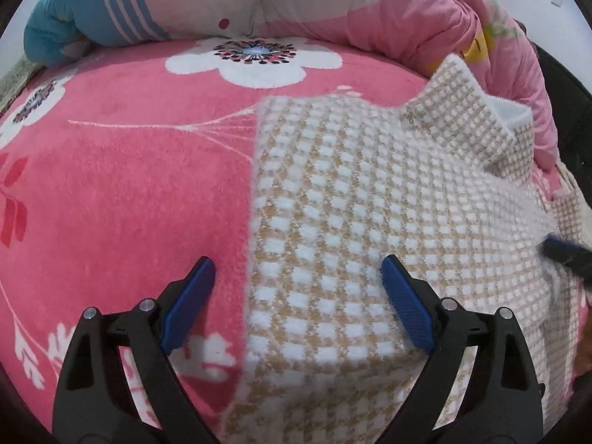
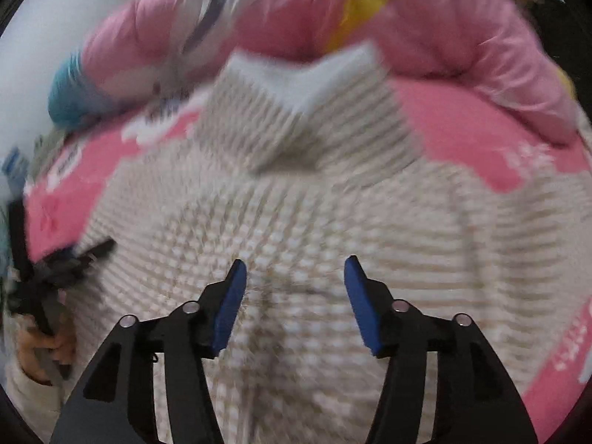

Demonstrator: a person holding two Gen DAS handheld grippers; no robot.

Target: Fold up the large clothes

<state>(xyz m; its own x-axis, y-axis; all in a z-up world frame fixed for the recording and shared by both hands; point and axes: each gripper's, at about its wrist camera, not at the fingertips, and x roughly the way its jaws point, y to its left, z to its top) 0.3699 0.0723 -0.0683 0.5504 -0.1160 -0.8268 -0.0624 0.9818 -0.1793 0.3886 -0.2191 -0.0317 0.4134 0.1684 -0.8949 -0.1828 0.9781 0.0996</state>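
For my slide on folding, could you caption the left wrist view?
Open left gripper above the edge of a checked beige garment lying on a pink floral blanket.

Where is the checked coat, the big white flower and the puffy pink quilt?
Checked coat (image 1: 333, 192): left wrist view, on the flat middle of its body.
White flower (image 1: 255, 57): left wrist view, on its dark centre, on the pink blanket.
Pink quilt (image 1: 425, 11): left wrist view, on its bunched fold behind the coat.
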